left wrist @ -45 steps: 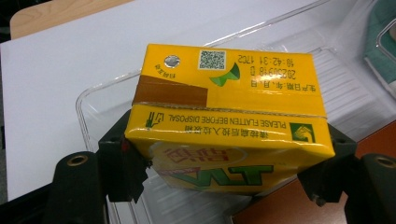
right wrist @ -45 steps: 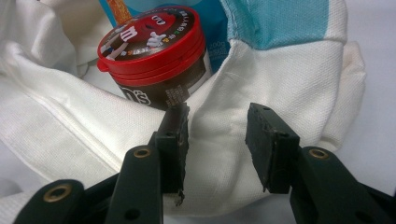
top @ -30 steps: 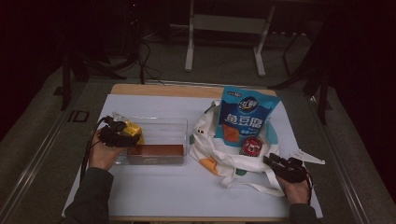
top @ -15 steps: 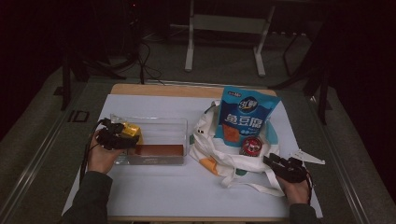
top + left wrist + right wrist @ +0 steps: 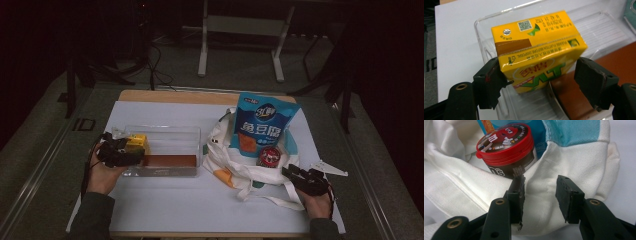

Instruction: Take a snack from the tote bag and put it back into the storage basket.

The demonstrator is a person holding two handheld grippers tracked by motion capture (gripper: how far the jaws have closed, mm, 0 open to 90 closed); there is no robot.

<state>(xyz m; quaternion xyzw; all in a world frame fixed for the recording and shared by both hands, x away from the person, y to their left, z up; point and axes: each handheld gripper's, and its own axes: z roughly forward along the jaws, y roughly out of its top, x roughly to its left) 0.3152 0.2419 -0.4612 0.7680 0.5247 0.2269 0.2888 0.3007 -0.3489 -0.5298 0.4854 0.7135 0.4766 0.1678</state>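
At left of the high view, the left gripper (image 5: 540, 82) brackets the yellow juice carton (image 5: 537, 48) over the clear plastic bin (image 5: 172, 137), right pad clear; the right gripper (image 5: 540, 195) gapes at the white tote bag (image 5: 564, 157).

1 yellow carton (image 5: 536, 47) | 1 clear bin (image 5: 170, 137) | 1 tote bag (image 5: 235, 165) | 1 snack pouch (image 5: 262, 125) | 1 candy tub (image 5: 507, 152)

Dark room, grey carpet floor (image 5: 240, 85), white metal stand legs (image 5: 202, 50), floor cables (image 5: 157, 65)
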